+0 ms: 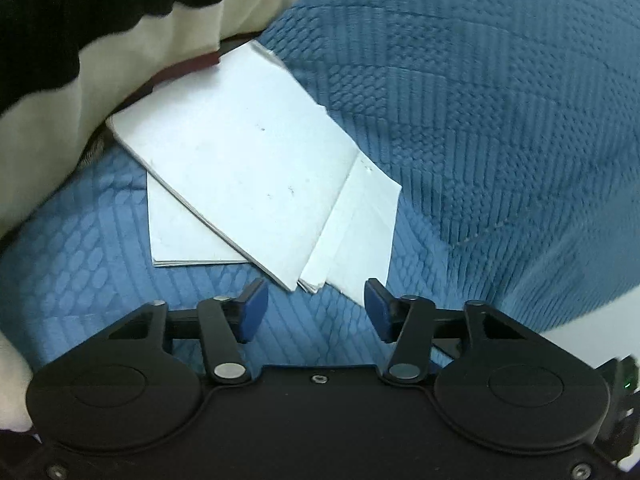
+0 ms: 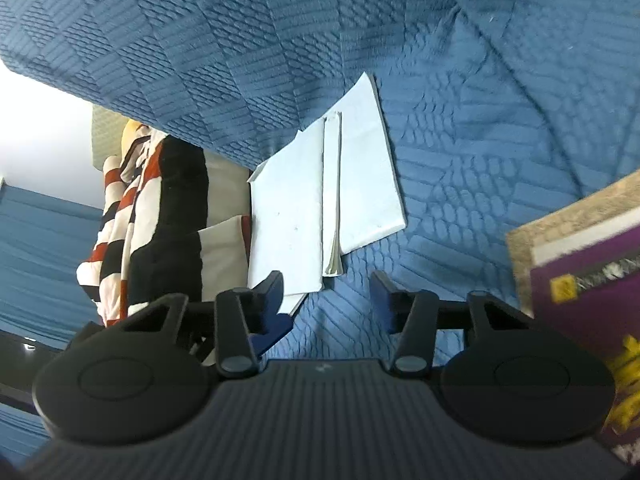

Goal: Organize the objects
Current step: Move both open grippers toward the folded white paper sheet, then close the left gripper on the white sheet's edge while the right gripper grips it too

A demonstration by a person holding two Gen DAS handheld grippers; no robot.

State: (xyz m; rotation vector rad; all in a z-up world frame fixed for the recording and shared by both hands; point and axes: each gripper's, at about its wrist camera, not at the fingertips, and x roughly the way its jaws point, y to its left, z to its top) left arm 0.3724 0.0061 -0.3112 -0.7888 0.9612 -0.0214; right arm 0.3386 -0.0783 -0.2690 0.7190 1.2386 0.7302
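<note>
White papers (image 1: pixel 248 160) lie fanned on a blue quilt (image 1: pixel 480 100); both the left hand-held gripper (image 1: pixel 312 312) and right hand-held gripper (image 2: pixel 328 300) hover released, grasping nothing.

Both claws (image 1: pixel 316 306) (image 2: pixel 328 298) half-parted, empty.

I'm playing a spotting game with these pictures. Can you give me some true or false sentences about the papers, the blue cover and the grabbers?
1. The white papers lie on a blue cover. True.
2. The left gripper is squeezing the papers. False: its jaws stand apart with nothing pressed between them, just short of the papers' near corner.
3. A purple book shows at the right edge of the right wrist view. True.
4. The papers make one neat stack. False: they overlap at different angles.
5. The right gripper holds the striped cloth. False: it holds nothing; the cloth lies off to its left.
</note>
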